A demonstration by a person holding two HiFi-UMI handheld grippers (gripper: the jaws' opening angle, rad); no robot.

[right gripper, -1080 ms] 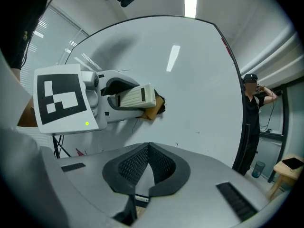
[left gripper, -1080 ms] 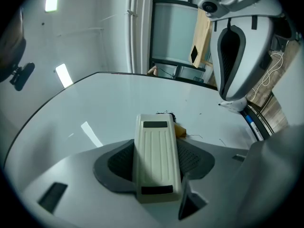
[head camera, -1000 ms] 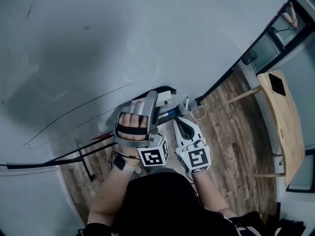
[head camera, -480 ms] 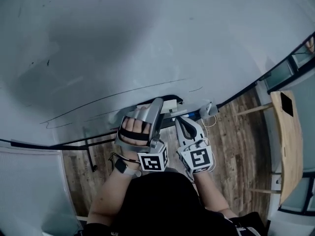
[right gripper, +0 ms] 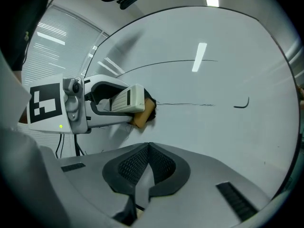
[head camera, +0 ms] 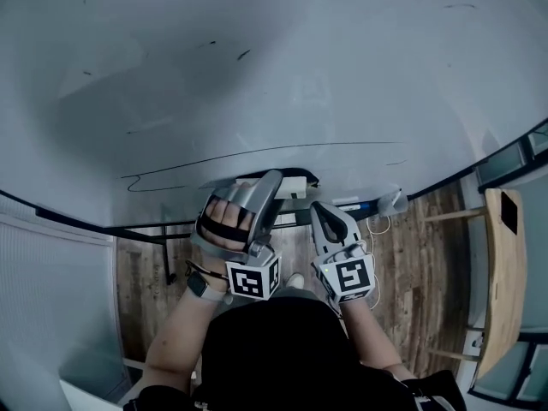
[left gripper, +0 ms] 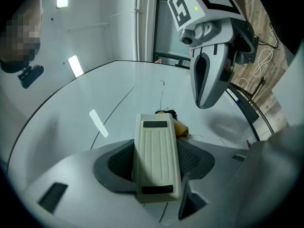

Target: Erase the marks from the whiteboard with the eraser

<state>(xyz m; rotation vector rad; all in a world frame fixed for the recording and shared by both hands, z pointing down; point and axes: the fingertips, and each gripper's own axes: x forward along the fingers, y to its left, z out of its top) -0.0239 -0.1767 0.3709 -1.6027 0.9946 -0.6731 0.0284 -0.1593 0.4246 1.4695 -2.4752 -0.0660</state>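
Eraser (left gripper: 156, 158) pinched by left gripper (left gripper: 157, 167); whiteboard (right gripper: 213, 80) contact plain only from closed right gripper (right gripper: 148, 167).

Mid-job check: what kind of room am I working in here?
Probably an office or meeting room: a large white whiteboard with thin black marker lines, a wood-plank floor and a pale wooden tabletop at the right edge. The left tongs grip a cream ribbed eraser.

1. We are looking at a large glossy white whiteboard (head camera: 282, 67), which is carrying a long thin black marker line (head camera: 257, 154) and a few short black dashes (head camera: 244, 55).
2. A cream ribbed plastic eraser (left gripper: 156, 158) is touching the board at the line's end.
3. Below, a brown wood-plank floor (head camera: 419, 264) is bearing a pale wooden table (head camera: 505, 264).
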